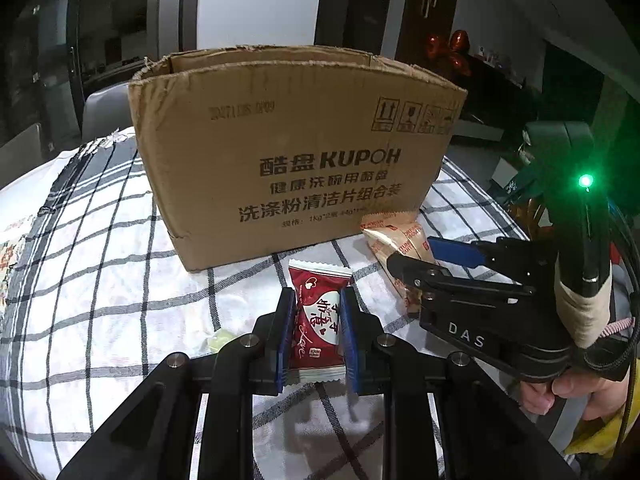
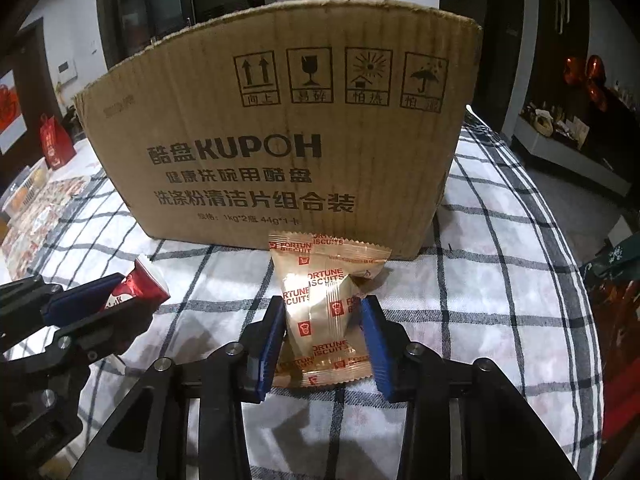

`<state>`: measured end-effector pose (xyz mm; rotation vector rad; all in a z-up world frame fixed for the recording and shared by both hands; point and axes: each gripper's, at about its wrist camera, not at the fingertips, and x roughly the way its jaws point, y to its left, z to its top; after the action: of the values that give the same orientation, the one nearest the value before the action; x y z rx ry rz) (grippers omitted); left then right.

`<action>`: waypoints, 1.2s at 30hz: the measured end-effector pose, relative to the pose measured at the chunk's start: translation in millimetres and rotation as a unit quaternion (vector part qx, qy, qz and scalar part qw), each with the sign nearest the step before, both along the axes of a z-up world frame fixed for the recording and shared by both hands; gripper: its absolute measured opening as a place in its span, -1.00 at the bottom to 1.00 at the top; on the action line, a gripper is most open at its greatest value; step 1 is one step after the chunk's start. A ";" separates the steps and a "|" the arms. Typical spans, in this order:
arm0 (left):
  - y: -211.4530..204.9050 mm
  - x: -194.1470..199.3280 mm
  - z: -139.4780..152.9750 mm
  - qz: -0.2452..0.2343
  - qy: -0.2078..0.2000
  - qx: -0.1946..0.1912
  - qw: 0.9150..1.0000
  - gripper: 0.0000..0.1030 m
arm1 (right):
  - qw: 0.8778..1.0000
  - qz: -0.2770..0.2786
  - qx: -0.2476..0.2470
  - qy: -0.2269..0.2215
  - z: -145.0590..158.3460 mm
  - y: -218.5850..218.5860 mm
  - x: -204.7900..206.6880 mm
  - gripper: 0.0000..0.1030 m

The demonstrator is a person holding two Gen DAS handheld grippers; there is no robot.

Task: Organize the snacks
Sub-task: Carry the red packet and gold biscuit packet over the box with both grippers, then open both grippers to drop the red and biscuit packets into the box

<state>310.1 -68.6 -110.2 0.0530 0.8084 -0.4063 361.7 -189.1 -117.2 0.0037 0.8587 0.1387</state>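
Note:
A brown cardboard box printed KUPOH stands open-topped on the checked tablecloth; it also fills the right wrist view. My left gripper is shut on a red snack packet, also seen from the right. My right gripper has its blue pads on both sides of a clear gold Fortune Biscuits packet, pads touching it. The same packet and right gripper show in the left wrist view, in front of the box's right corner.
A small pale yellow wrapper lies on the cloth left of my left gripper. A red gift bag and trays of food stand at far left. The table edge curves away on the right, with a dark sideboard beyond.

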 end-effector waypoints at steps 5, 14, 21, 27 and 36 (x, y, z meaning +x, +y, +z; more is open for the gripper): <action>4.6 -5.2 13.7 0.005 -0.010 -0.006 1.000 -0.56 | 1.000 0.003 0.005 -0.013 13.1 0.3 -10.7 -0.24; 14.9 -21.8 48.3 0.010 -0.041 -0.017 0.999 -0.56 | 0.997 -0.005 0.026 -0.067 59.8 -6.4 -38.0 -0.24; 17.6 -30.9 85.8 0.010 -0.087 -0.004 0.996 -0.56 | 0.993 0.002 0.034 -0.112 101.5 -2.9 -52.3 -0.24; 24.0 -23.9 114.6 0.010 -0.114 -0.011 0.993 -0.56 | 0.989 0.007 0.038 -0.143 131.8 2.0 -50.0 -0.24; 27.5 -1.1 147.7 0.004 -0.153 0.005 0.988 -0.56 | 0.986 0.018 0.035 -0.165 156.4 5.2 -24.5 -0.24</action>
<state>309.0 -41.1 37.4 0.1189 0.5074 -0.3755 337.3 -183.9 39.2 0.0293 0.5230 0.1974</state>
